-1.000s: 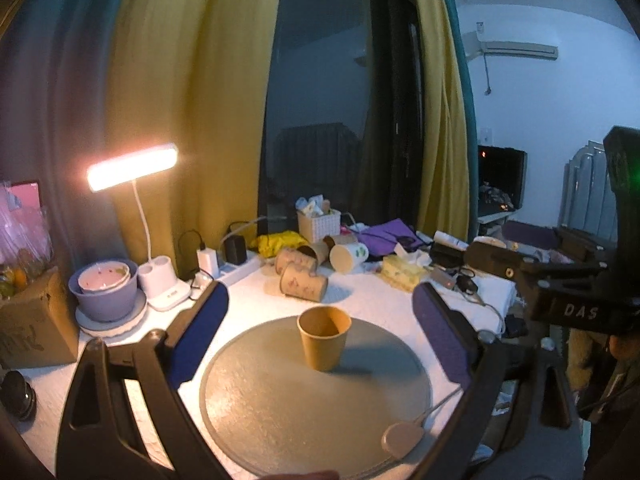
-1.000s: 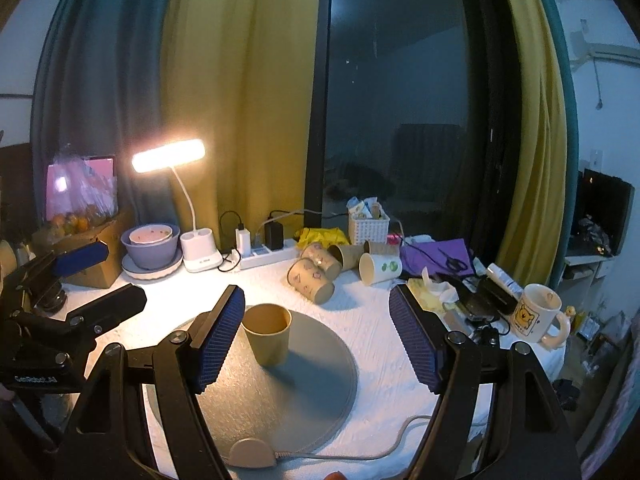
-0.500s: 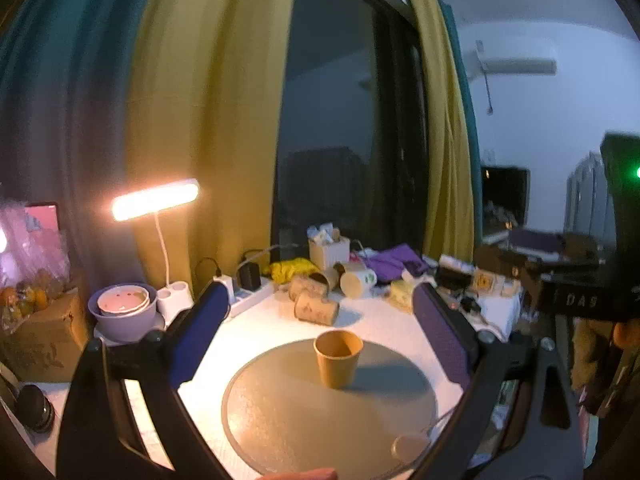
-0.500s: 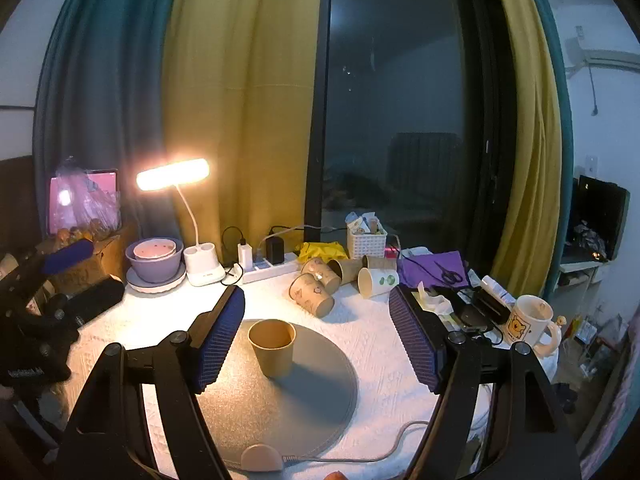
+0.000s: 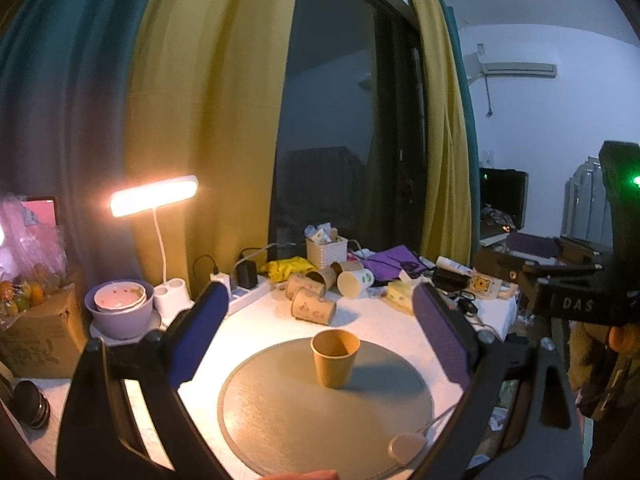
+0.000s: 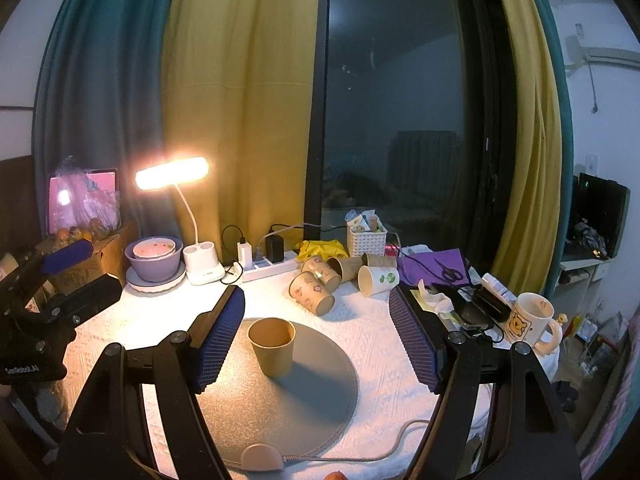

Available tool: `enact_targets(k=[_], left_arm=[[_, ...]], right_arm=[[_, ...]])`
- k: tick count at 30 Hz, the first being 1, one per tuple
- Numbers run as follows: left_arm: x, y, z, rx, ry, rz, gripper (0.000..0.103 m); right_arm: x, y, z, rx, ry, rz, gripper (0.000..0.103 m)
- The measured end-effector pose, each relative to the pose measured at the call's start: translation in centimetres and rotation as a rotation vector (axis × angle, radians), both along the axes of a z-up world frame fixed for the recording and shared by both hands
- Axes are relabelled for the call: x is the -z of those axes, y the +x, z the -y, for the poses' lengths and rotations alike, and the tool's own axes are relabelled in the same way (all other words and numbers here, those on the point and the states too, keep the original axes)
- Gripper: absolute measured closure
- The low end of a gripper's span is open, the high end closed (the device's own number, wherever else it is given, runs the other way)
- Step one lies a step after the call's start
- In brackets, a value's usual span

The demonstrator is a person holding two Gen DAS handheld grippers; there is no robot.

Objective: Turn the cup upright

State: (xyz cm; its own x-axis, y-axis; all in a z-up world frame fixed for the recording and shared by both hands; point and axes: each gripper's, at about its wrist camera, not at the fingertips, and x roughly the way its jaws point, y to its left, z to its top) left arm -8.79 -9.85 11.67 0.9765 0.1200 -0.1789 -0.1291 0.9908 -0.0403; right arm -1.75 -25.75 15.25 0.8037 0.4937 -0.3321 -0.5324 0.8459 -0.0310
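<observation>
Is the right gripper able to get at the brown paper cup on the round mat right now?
Probably yes: the right gripper is open, and the brown paper cup stands upright and alone on the round mat, nothing between them.

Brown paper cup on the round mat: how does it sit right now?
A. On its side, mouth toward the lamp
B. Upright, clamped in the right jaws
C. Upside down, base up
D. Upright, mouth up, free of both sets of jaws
D. The brown paper cup stands on its base on the round mat with its open mouth up, and the right gripper and left gripper are both spread wide, touching nothing.
</observation>
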Motion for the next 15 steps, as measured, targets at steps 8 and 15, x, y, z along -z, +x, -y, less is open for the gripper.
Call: enact_targets(k=[8, 15], left_arm=[[0.03, -0.01, 0.07, 0.003, 0.001, -0.002, 0.009], [0.02, 0.01, 0.05, 0.004, -0.001, -0.002, 0.009]], right_arm=[[0.16, -0.06, -0.11, 0.002, 0.000, -0.003, 0.025], [0.27, 0.03, -0.04, -0.001, -0.003, -0.003, 0.025]])
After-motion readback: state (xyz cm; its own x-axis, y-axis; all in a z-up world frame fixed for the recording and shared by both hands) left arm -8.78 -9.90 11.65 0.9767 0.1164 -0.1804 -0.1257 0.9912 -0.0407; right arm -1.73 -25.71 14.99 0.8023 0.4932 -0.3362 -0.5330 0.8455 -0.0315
